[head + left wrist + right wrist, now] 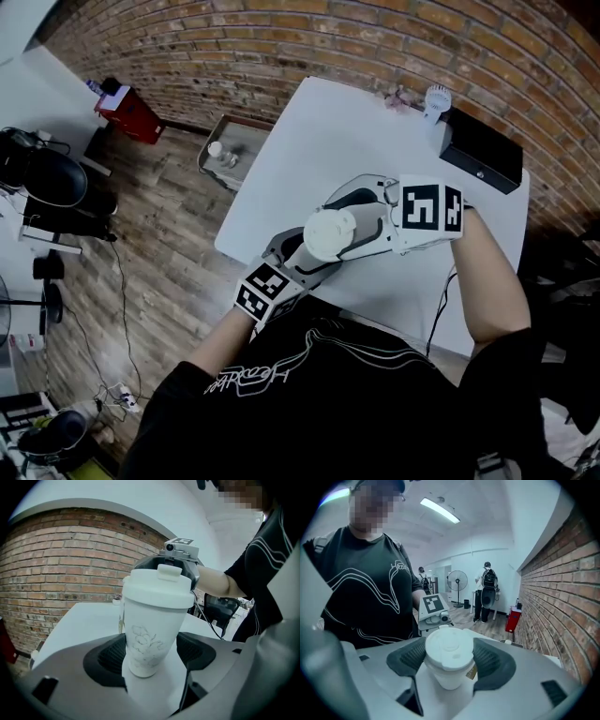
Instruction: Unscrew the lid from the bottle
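Observation:
A white bottle (pixel 149 634) with a faint flower drawing stands upright near the front edge of the white table (pixel 309 141). Its white lid (pixel 330 234) has a small flip cap on top. My left gripper (pixel 147 654) is shut on the lower body of the bottle, a dark pad pressing each side. My right gripper (pixel 450 660) comes in from the other side, and its pads rest against both sides of the lid (pixel 449 648). In the head view the left gripper (pixel 298 259) sits toward me and the right gripper (pixel 364 225) to the bottle's right.
A black box (pixel 480 150) and a small white object (pixel 437 98) sit at the table's far right corner. On the wooden floor to the left lie a tray (pixel 223 150) and a red box (pixel 131 112). People and a standing fan (pixel 458 585) are in the background.

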Demonstrator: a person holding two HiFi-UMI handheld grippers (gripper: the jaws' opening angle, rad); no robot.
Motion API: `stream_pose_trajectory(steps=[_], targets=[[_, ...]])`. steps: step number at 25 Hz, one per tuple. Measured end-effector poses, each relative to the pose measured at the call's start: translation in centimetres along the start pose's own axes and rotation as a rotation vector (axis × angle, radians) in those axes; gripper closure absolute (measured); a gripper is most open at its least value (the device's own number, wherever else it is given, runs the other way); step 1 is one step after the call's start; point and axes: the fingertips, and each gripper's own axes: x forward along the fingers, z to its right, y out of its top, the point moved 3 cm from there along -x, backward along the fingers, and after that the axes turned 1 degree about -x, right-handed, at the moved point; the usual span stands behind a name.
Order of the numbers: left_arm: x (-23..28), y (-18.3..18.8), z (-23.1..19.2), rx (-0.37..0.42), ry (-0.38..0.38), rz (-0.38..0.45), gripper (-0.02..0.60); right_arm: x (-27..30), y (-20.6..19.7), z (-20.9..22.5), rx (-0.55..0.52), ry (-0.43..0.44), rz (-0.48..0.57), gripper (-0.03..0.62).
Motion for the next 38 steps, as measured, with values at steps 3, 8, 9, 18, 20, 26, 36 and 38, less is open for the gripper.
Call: stream_pose_trajectory(steps=[3, 8, 9, 18, 20, 26, 36, 38], targets=[[0.0, -0.1, 0.0, -0.004, -0.005, -0.001, 0.227, 0.1, 0.0, 0.0, 0.04, -0.047, -0.002, 0.279], [-0.1, -0.1, -0.2, -0.007, 0.0, 0.012, 0.227, -0.5, 0.4, 0.3, 0.148, -0.278, 0.037, 0.212], [-0.1, -0.1, -0.2, -0.007, 0.001, 0.011, 0.227, -0.7, 0.6, 0.2, 0.171, -0.327, 0.055, 0.214], [0.1, -0.3, -0.3, -0.013, -0.017, 0.036, 0.227, -1.0, 1.5, -0.1, 0.458, -0.715, 0.2, 0.212], [-0.1, -0.3, -0.3, -0.016, -0.014, 0.034, 0.227, -0.2, 1.6, -0.5, 0.489, -0.745, 0.196, 0.207], [0.1, -0.2, -0.2, -0.018, -0.018, 0.023, 0.227, -0.2, 0.7, -0.5, 0.585, -0.889, 0.156, 0.201], [0.3, -0.2, -0.3, -0.017, -0.028, 0.017, 0.227, 1.3, 0.1, 0.1, 0.601, -1.023, 0.078, 0.191], [0.4, -0.3, -0.4, -0.018, -0.028, 0.016, 0.227, 1.3, 0.0, 0.1, 0.6, -1.027, 0.078, 0.191]])
